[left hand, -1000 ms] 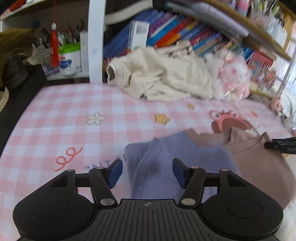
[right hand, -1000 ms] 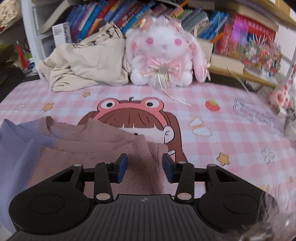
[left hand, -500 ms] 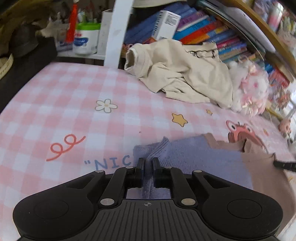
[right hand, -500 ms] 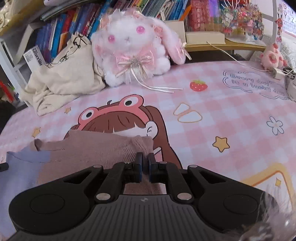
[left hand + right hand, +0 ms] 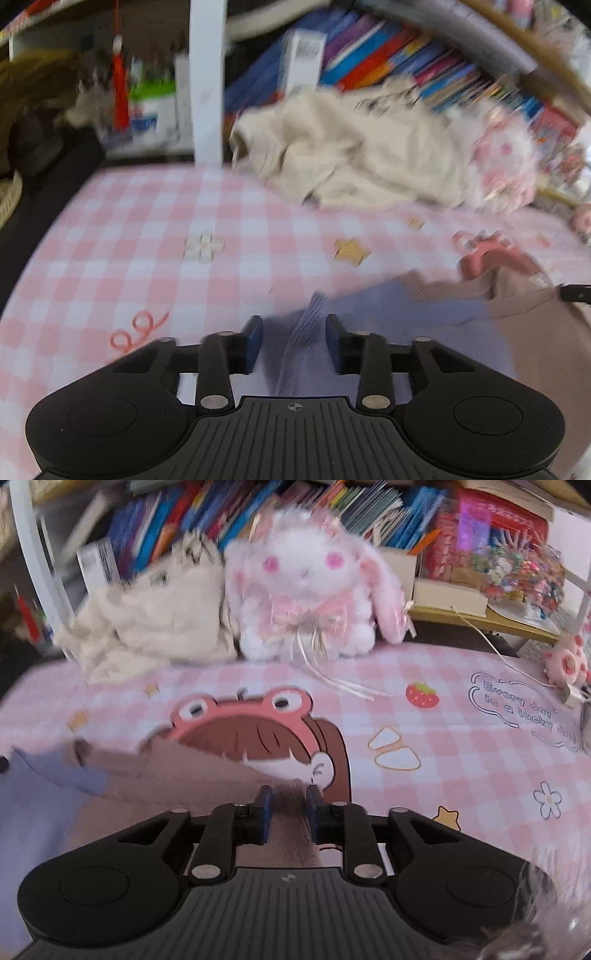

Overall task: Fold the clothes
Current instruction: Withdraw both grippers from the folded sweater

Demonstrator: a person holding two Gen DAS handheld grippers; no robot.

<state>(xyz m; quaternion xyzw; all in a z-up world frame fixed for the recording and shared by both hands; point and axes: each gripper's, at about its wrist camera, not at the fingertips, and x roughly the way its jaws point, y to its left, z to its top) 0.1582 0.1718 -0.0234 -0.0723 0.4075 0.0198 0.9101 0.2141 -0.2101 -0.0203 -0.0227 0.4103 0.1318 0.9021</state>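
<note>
Sweater [image 5: 406, 314], lilac on its left and dusty pink on its right, lies flat at the near edge of the pink checked cloth [image 5: 147, 229]. The left gripper [image 5: 293, 332] straddles a raised lilac ridge, jaws apart and not pressing. The right gripper [image 5: 289, 805] stands narrowly parted around pink knit; whether it pinches, I cannot tell. If only one side is gripped, the fold will likely skew. A cream garment [image 5: 351, 162] lies far back.

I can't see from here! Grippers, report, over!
Left gripper open, sweater fold between its jaws. Right gripper open over the brown half. Nothing in the way.
</note>
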